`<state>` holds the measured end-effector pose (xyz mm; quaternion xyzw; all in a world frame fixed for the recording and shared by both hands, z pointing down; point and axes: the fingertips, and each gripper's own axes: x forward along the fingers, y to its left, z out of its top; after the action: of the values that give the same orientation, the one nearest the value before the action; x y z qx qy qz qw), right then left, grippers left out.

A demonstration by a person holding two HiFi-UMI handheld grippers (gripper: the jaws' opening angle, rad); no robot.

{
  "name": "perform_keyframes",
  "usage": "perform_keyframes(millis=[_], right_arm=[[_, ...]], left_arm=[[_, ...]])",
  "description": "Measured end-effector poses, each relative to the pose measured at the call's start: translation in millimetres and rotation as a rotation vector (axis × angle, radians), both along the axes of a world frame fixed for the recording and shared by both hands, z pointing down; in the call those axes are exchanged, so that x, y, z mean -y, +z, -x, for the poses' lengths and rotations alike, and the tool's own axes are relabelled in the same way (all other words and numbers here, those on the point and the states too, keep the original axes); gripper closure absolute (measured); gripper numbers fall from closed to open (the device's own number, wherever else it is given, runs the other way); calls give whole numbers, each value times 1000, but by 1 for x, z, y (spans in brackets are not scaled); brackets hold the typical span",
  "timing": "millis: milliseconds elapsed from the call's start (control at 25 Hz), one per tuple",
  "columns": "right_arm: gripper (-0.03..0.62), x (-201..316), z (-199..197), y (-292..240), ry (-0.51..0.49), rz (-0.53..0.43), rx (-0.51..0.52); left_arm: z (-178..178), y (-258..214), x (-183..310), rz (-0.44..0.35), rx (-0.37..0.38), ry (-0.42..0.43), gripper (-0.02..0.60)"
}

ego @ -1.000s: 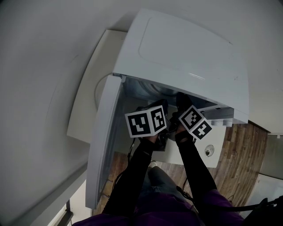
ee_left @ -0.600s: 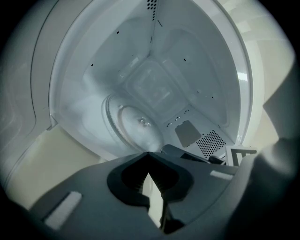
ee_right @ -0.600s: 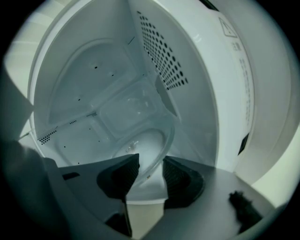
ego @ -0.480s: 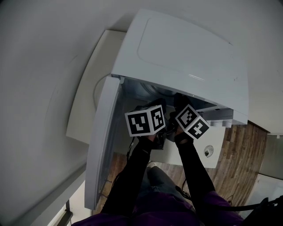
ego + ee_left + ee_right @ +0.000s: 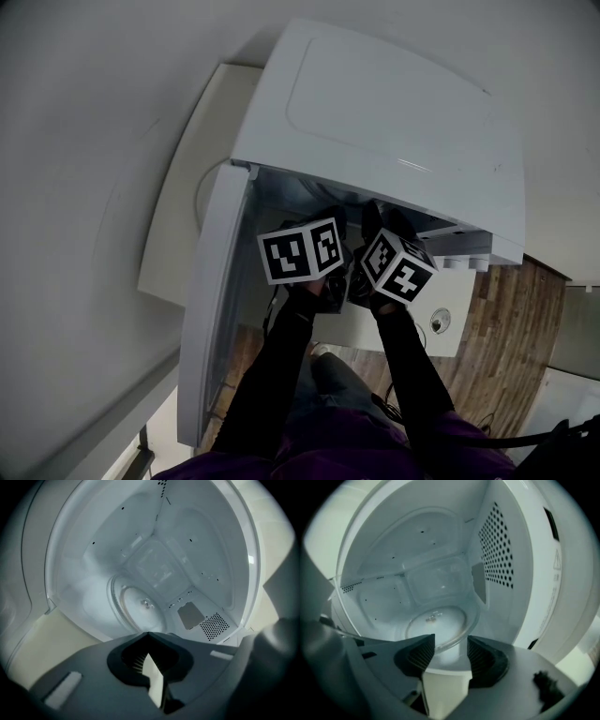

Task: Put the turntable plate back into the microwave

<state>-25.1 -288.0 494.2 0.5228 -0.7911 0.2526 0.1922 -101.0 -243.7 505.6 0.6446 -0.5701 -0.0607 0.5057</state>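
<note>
Rolled over since a second ago, the right gripper [image 5: 450,640] has just been opening its jaws, now wide apart and gripping nothing. The white microwave [image 5: 394,122] stands with its door [image 5: 217,309] swung open. The glass turntable plate [image 5: 440,623] lies on the cavity floor, its near rim just ahead of those jaws. The left gripper [image 5: 148,635] is closed and empty.

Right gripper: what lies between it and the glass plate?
Nothing. In the right gripper view the right gripper, jaws just opened wider, frames the near rim of the turntable plate without pressing it.
</note>
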Motion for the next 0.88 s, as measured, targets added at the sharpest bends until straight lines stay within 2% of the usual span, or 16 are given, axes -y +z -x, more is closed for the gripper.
perform_keyframes(millis=[80,240,440,680,800,840,880], right_arm=[[385,-6,-2,-3,-23,-19,-22],[385,-19,-2,-8,-74,-41,12],[385,-39,9,-39,-161,-120,82],[387,-89,19,-89,-342,-189,202],[394,-108,9,-116,-363,-229,259],[436,-111,2,-126,-350,-255,269],[533,-113,-5,-138,-333,-289,272]], left_arm=[[0,0,0,-5,6,0,577],[1,-9,-1,-36,33,1,577],[-1,-20,-20,-58,128,6,576],[-5,-62,-62,-167,240,-60,576],[-7,-90,-84,-232,309,-109,575],[-7,-100,-89,-256,344,-123,576],[-8,-112,-94,-284,386,-132,577]])
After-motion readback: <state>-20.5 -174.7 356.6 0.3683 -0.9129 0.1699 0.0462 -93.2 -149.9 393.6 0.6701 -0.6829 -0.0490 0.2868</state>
